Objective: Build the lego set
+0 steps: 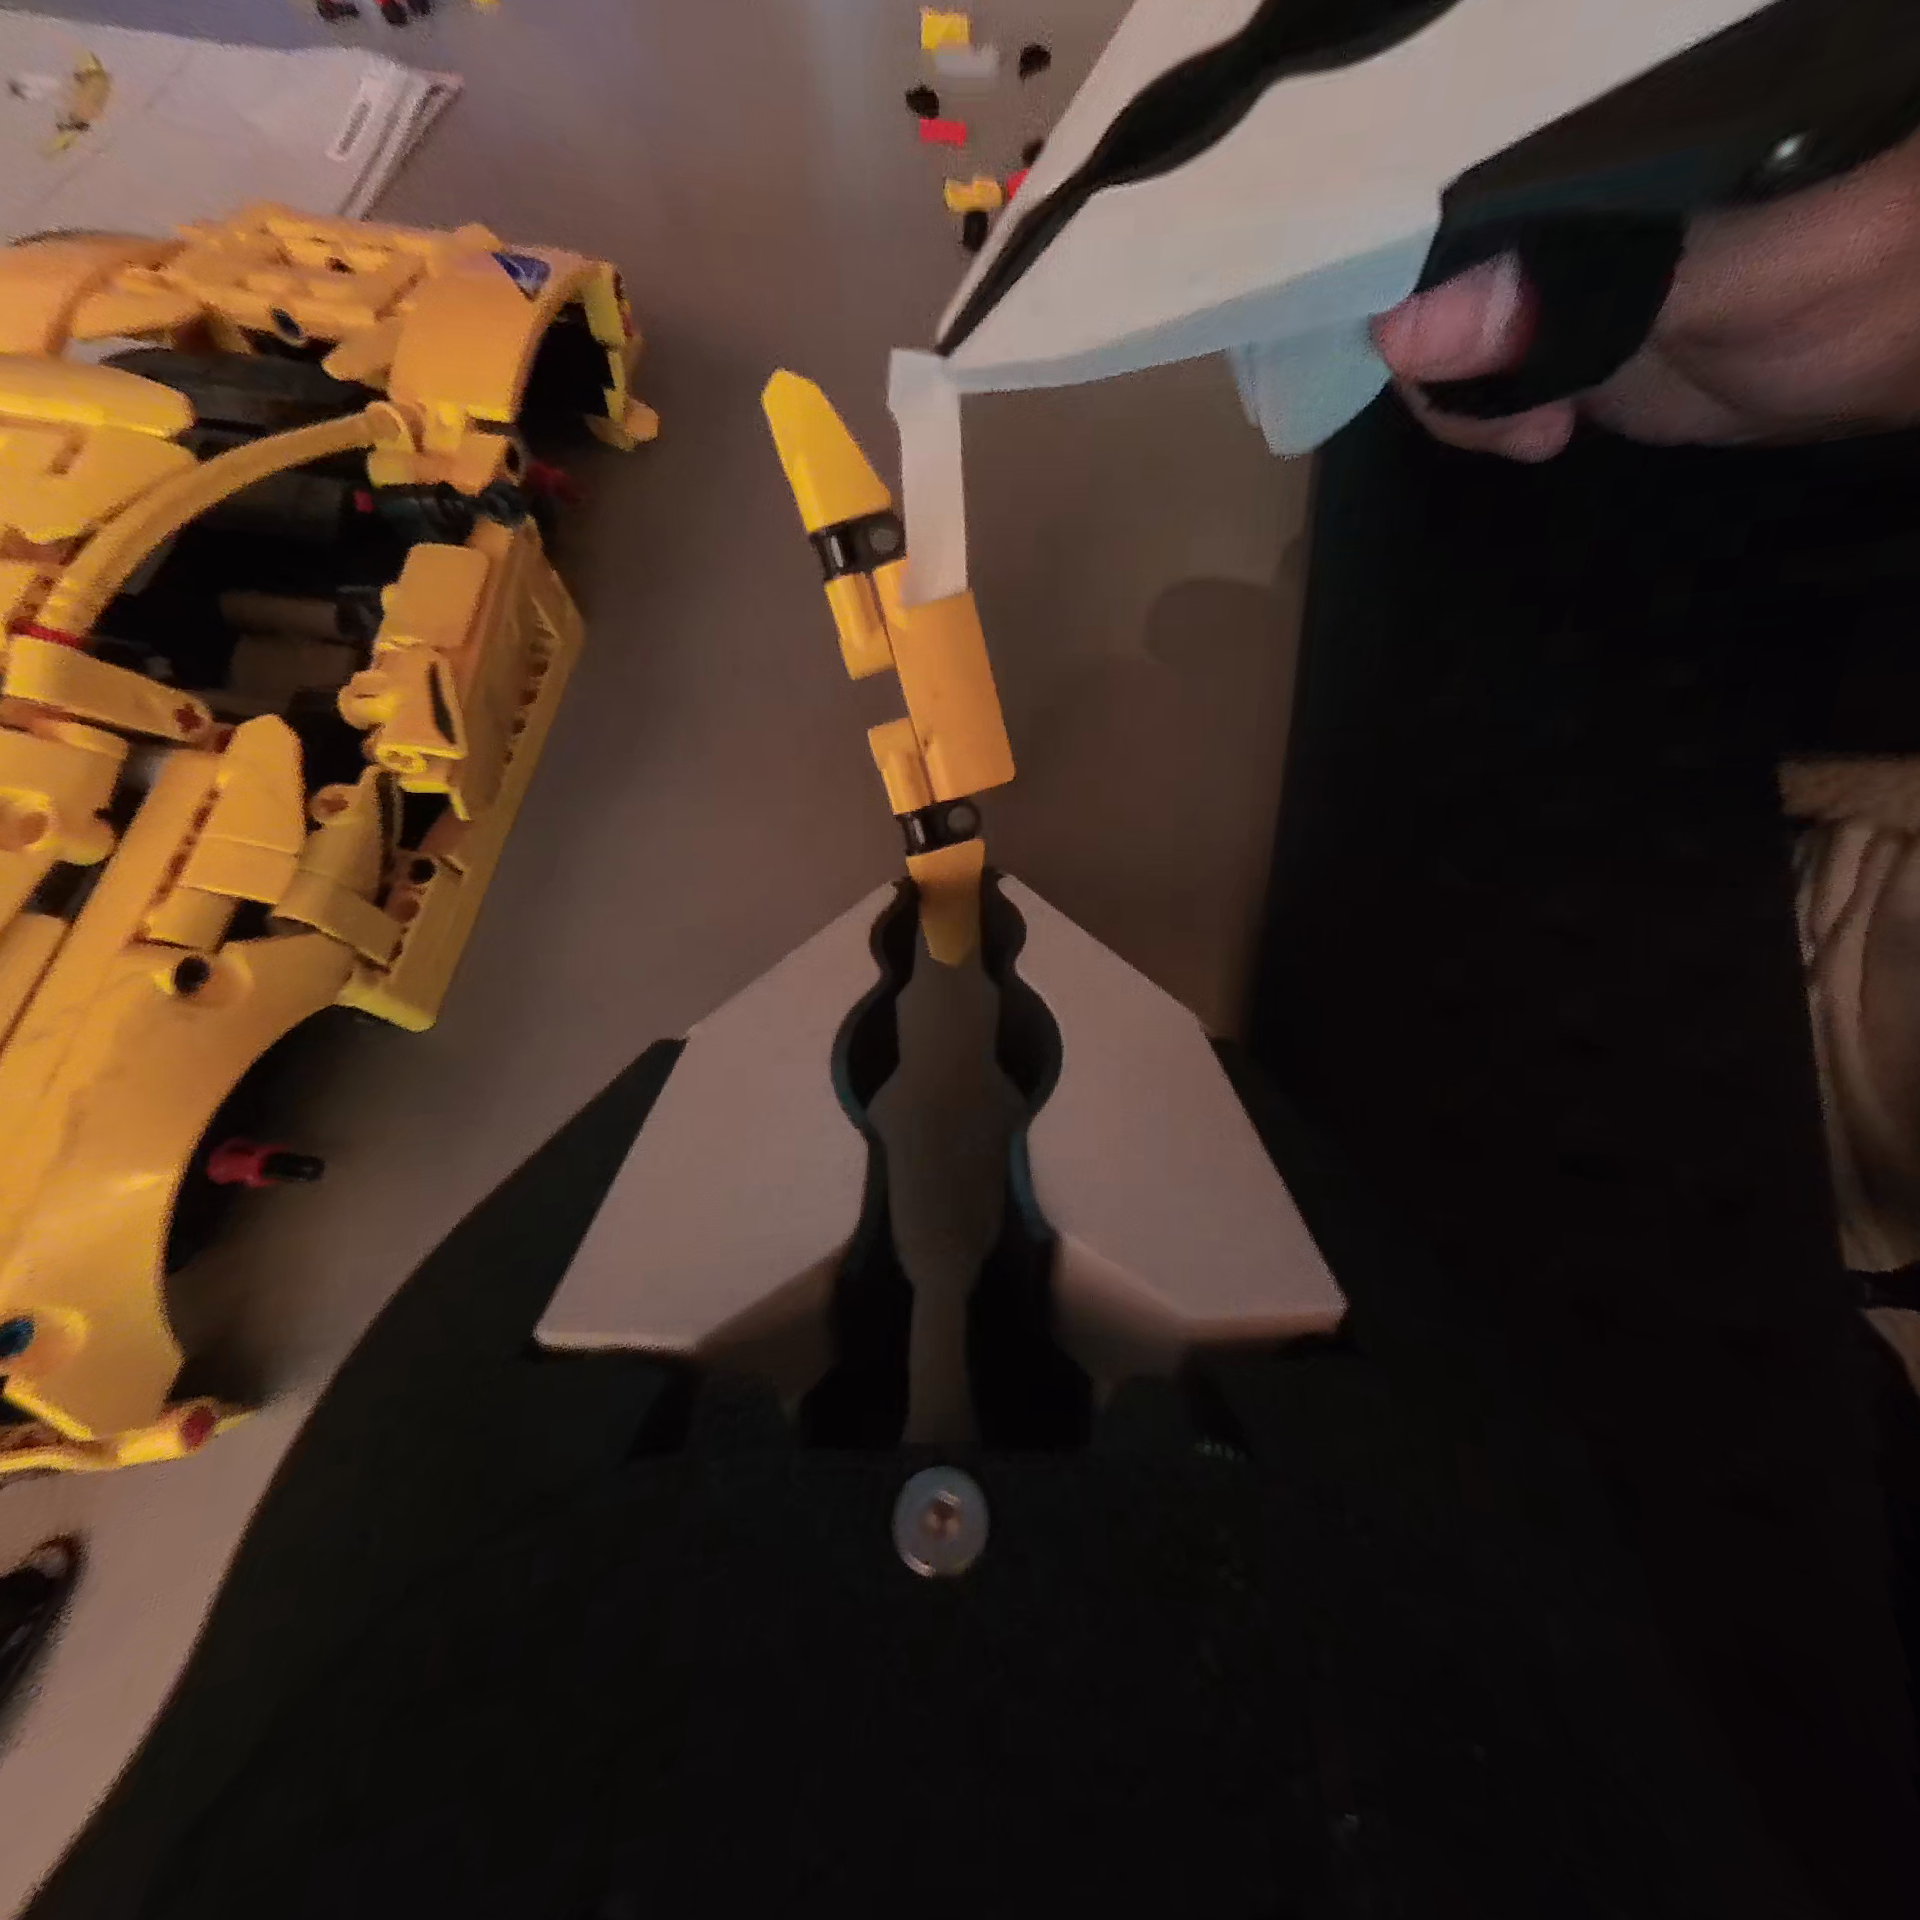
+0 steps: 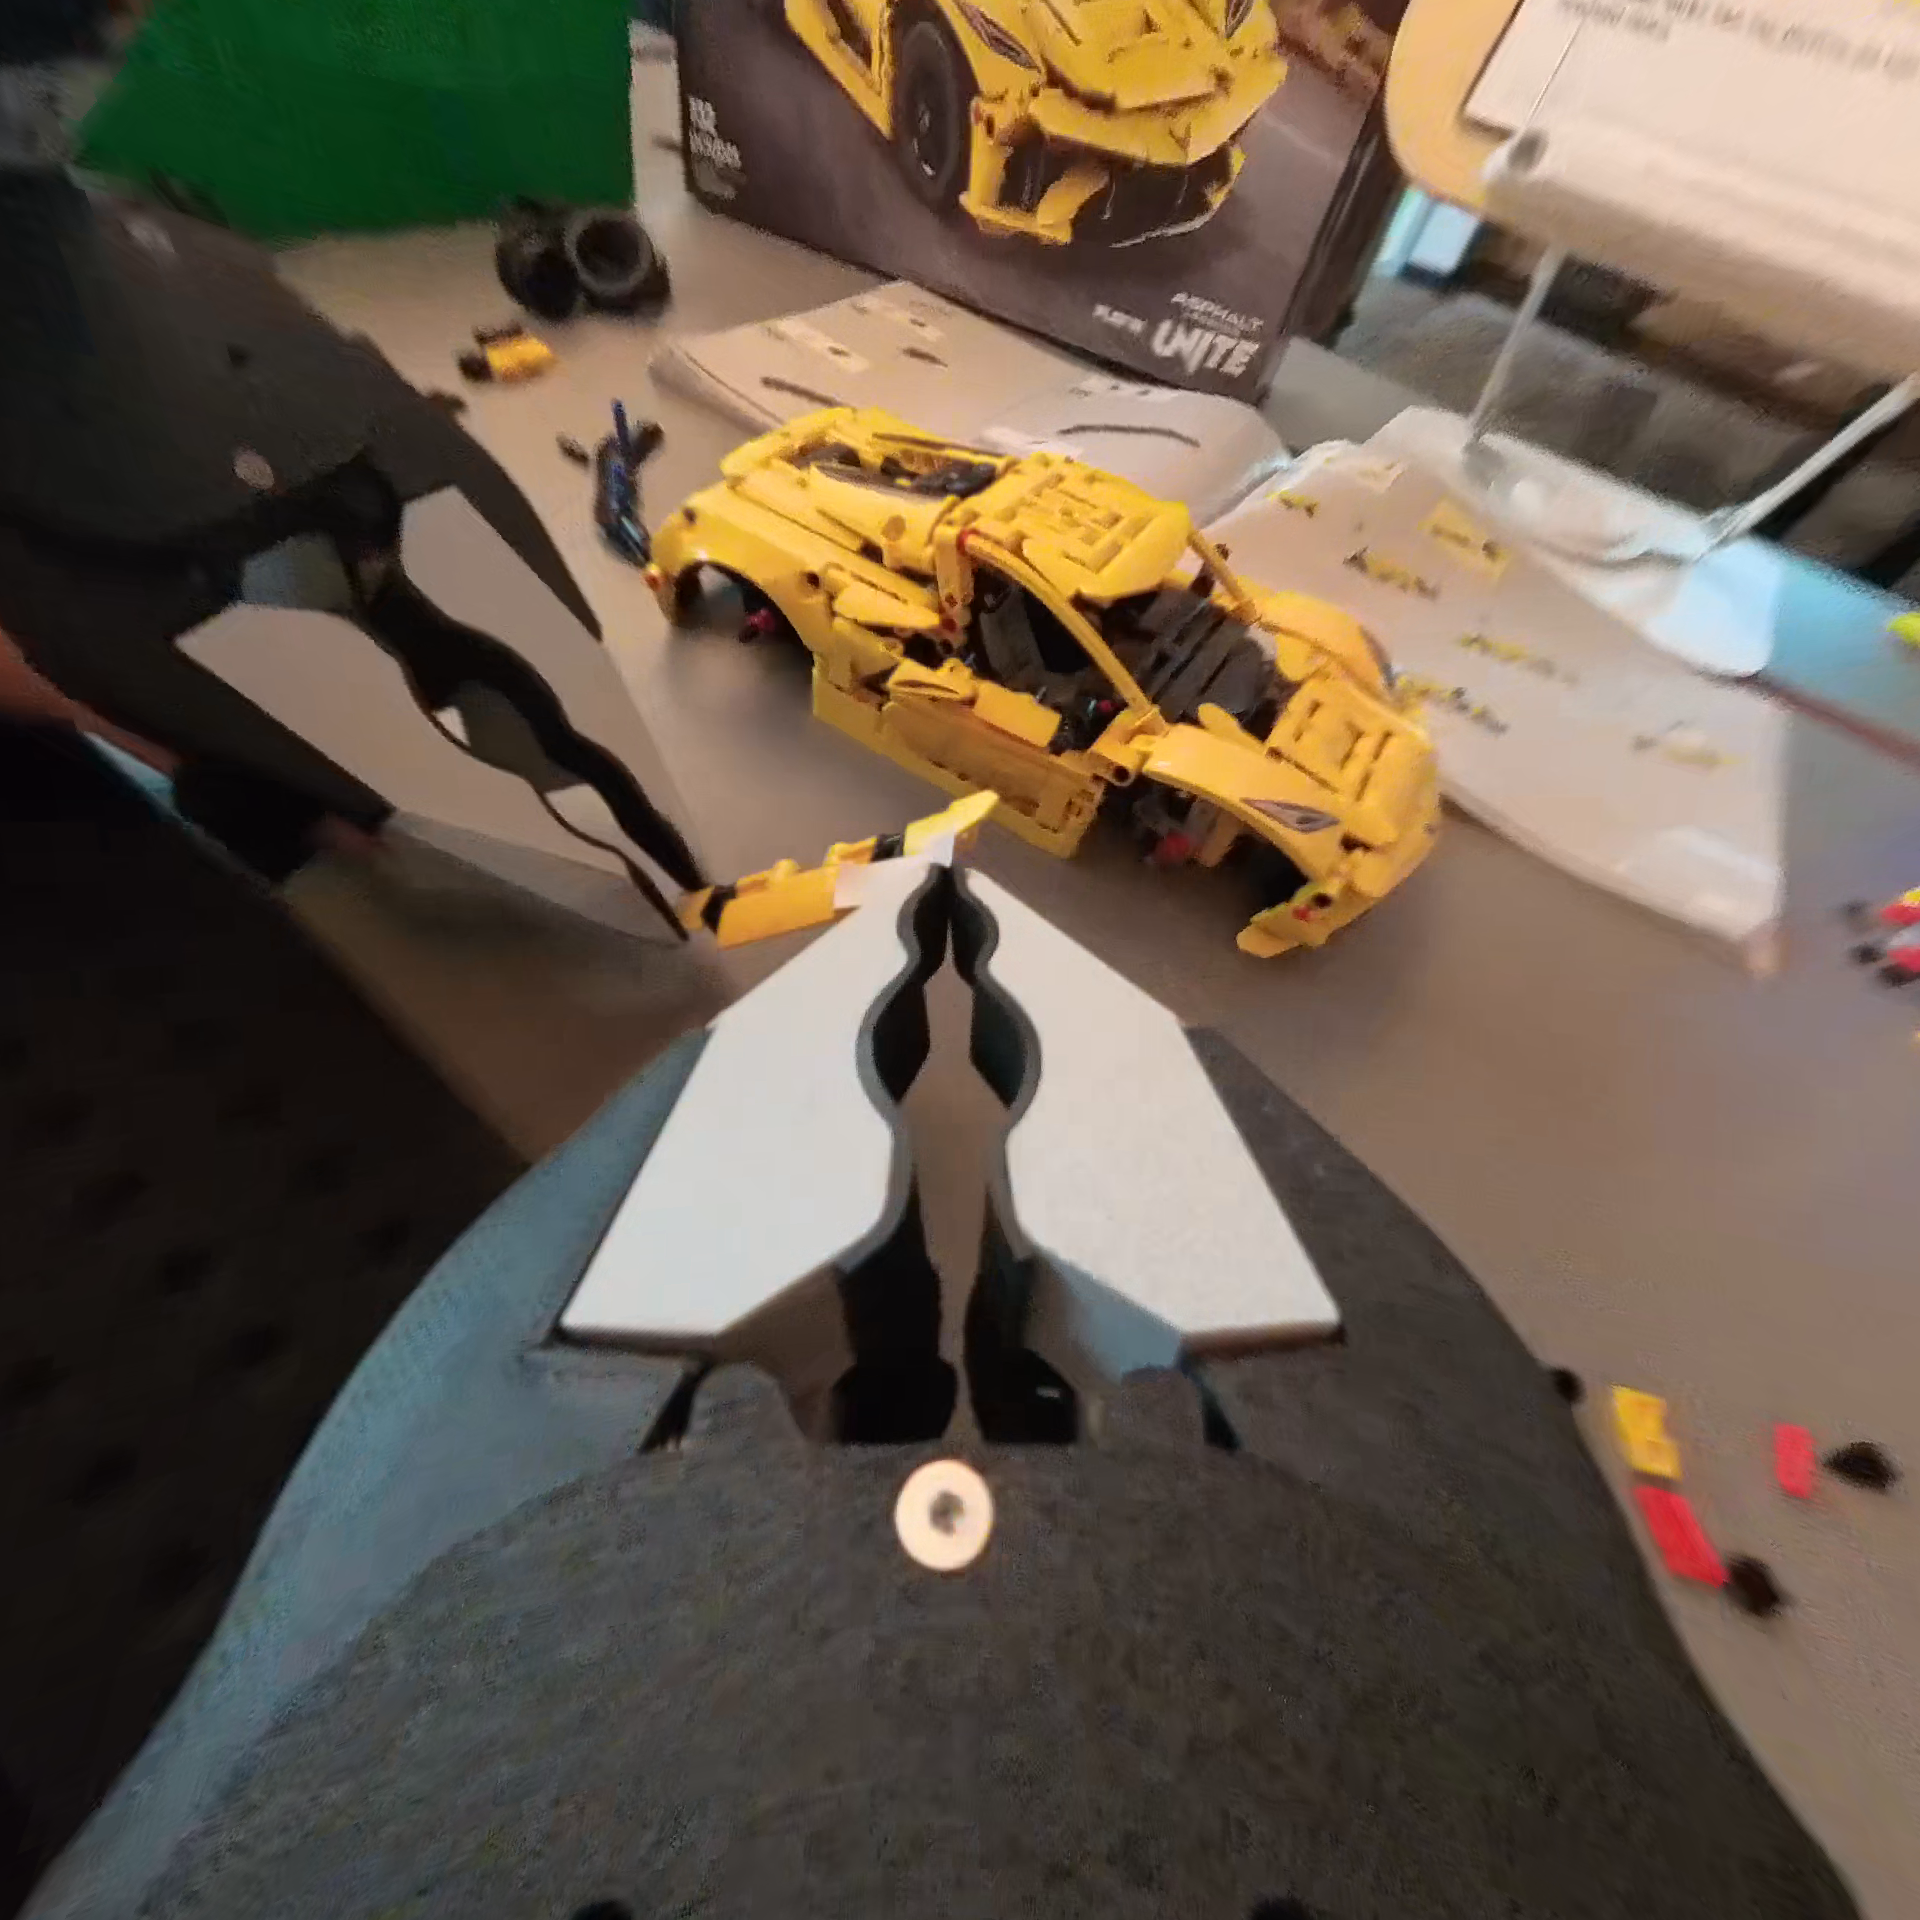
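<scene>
- Grey tabletop (image 2: 1403,1039), dimly lit; its near edge drops off into darkness in the left wrist view.
- Left gripper (image 1: 945,904): clenched on the lower tip of a slim yellow sub-assembly (image 1: 914,665), which stands out beyond its fingertips, clear of the tabletop.
- Yellow sub-assembly: several narrow yellow panels joined by black connectors, one end tapering to a point.
- Right gripper (image 2: 948,883): fingertips pressed together on a small white strip (image 1: 935,499) lying against the sub-assembly's side; whether it pinches only the strip or the yellow part too cannot be told.
- Hand (image 1: 1662,312): wrapped round the right gripper's black handle, upper right of the left wrist view.
- Yellow car model (image 2: 1039,665): partly built, wheel arches bare, resting mid-tabletop beyond both grippers.
- Set box (image 2: 1018,177): upright near the far edge, behind the car.
- Instruction booklet (image 2: 883,353): open, flat between box and car.
- Black tyres (image 2: 582,260): clustered toward the far left.
- Loose pieces (image 2: 1704,1475): red, yellow and black, scattered near the right edge.
- Clear plastic bag (image 2: 1558,675): right of the car.
</scene>
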{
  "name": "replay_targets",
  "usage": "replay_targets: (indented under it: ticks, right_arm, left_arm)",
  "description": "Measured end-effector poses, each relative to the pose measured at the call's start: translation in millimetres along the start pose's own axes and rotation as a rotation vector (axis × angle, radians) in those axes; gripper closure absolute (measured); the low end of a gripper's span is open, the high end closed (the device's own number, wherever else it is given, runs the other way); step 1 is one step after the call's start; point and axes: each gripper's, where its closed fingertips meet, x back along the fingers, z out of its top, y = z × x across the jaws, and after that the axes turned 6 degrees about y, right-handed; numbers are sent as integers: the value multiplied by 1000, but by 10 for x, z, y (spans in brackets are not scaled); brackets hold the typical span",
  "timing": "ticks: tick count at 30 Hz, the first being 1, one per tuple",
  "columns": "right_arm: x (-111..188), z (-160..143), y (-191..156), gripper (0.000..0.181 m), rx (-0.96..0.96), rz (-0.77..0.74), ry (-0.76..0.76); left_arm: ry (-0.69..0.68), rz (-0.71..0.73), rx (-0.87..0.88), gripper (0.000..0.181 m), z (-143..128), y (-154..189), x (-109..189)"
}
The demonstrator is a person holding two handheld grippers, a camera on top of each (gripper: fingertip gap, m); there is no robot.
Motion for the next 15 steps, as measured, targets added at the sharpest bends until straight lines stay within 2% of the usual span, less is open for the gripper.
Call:
replay_targets:
  ticks: [5,8,10,12,15]
  right_arm:
    - [24,28,61,181,-256,118,39]
    - [92,92,287,181,-364,63,115]
    - [109,61,334,181,-456,103,116]
    - [115,119,242,181,-378,127,133]
    - [16,-5,-15,181,-21,58,-2]
  left_arm:
    - [52,-18,39,169,74,0,57]
    - [-77,59,-5,170,-163,-119,44]
    - [-62,17,-3,170,-137,-38,36]
    - [-92,21,-6,170,-180,-38,16]
    - [-94,31,8,170,-171,-40,8]
